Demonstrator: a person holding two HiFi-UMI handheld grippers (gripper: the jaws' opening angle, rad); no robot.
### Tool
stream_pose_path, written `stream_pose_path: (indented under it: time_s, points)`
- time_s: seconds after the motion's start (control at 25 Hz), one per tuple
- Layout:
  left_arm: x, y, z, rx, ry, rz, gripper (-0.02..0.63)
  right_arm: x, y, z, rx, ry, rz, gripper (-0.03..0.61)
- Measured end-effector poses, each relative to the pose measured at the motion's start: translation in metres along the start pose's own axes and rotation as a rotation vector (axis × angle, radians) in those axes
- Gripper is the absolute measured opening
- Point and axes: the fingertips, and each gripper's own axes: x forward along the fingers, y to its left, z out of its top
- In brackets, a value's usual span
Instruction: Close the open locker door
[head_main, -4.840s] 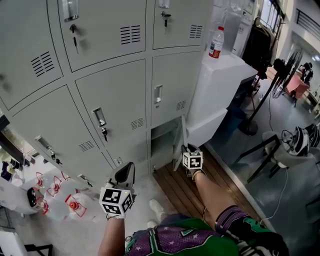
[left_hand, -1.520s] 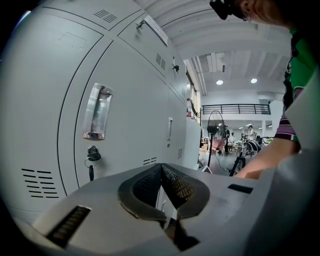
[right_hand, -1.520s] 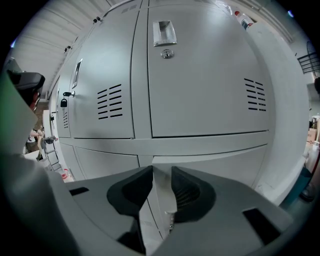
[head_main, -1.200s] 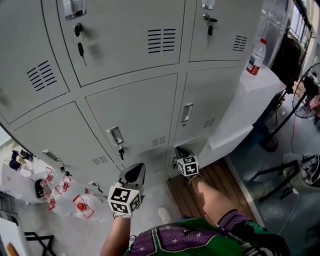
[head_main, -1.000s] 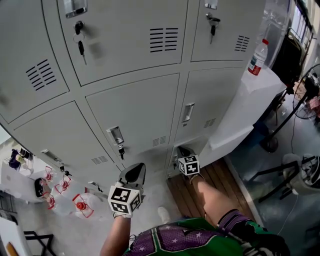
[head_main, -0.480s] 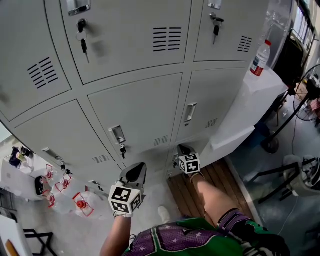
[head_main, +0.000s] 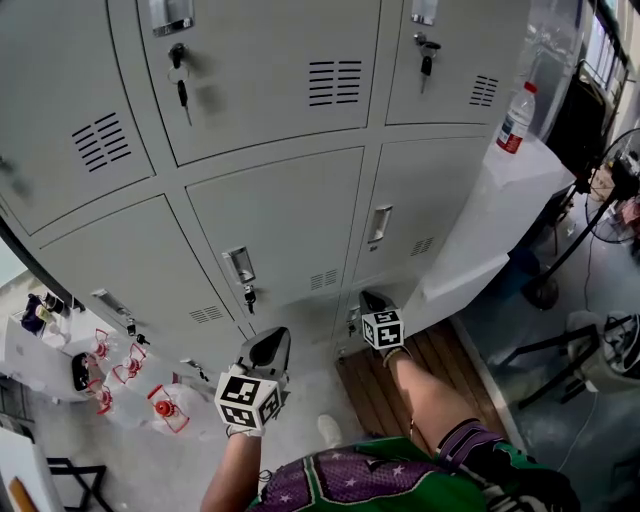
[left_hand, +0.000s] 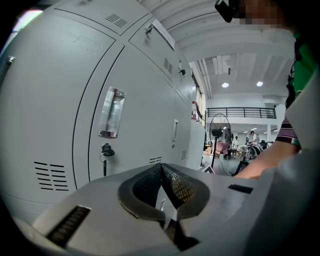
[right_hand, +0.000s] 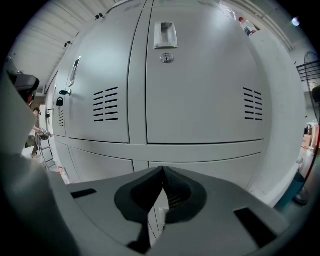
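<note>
Grey steel lockers (head_main: 280, 215) fill the scene in stacked rows, several with keys (head_main: 181, 82) hanging from their locks. A white cabinet (head_main: 480, 215) stands against their right end with a red-capped plastic bottle (head_main: 515, 117) on top, and a strip of wooden flooring (head_main: 385, 390) lies at its foot. The bottom-right locker door (head_main: 346, 312) sits in the lowest row beside that cabinet. In the right gripper view it (right_hand: 220, 172) looks level with the frame and the door next to it, though no view shows whether it is latched. The right gripper (head_main: 371, 298) points slightly downward at this door, its tip over the door's upper part in the head view; whether it touches cannot be told. Its jaws (right_hand: 162, 173) are pressed together with nothing between them. The left gripper (head_main: 268, 342) hangs clear of the lockers, in front of the bottom middle one, and its jaws (left_hand: 161, 169) are likewise fully together and empty. A floor fan (left_hand: 218, 131) stands far off in the hall.
</note>
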Motion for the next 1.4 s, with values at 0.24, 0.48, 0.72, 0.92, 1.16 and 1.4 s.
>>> stream_pose_path:
  time_s: [0.24, 0.48, 0.72, 0.92, 1.16, 1.4]
  points:
    - [-0.022, 0.001, 0.002, 0.006, -0.017, 0.028, 0.021, -0.027, 0.005, 0.008, -0.009, -0.037, 0.004, -0.008]
    - [-0.051, 0.001, 0.001, -0.048, -0.038, 0.055, 0.021, -0.06, 0.011, 0.007, -0.01, -0.062, -0.001, -0.008]
    - [-0.074, -0.016, -0.008, 0.007, -0.008, 0.087, 0.021, -0.101, 0.033, 0.005, -0.019, -0.071, 0.013, -0.008]
    - [-0.096, -0.029, -0.011, 0.016, -0.027, 0.085, 0.021, -0.143, 0.062, -0.001, -0.004, -0.085, 0.046, -0.008]
    - [-0.121, -0.043, -0.02, 0.001, -0.052, 0.058, 0.021, -0.186, 0.095, -0.003, 0.0, -0.097, 0.072, -0.008]
    - [-0.135, -0.045, -0.034, -0.005, -0.05, 0.03, 0.021, -0.215, 0.114, 0.01, -0.024, -0.145, 0.083, -0.008]
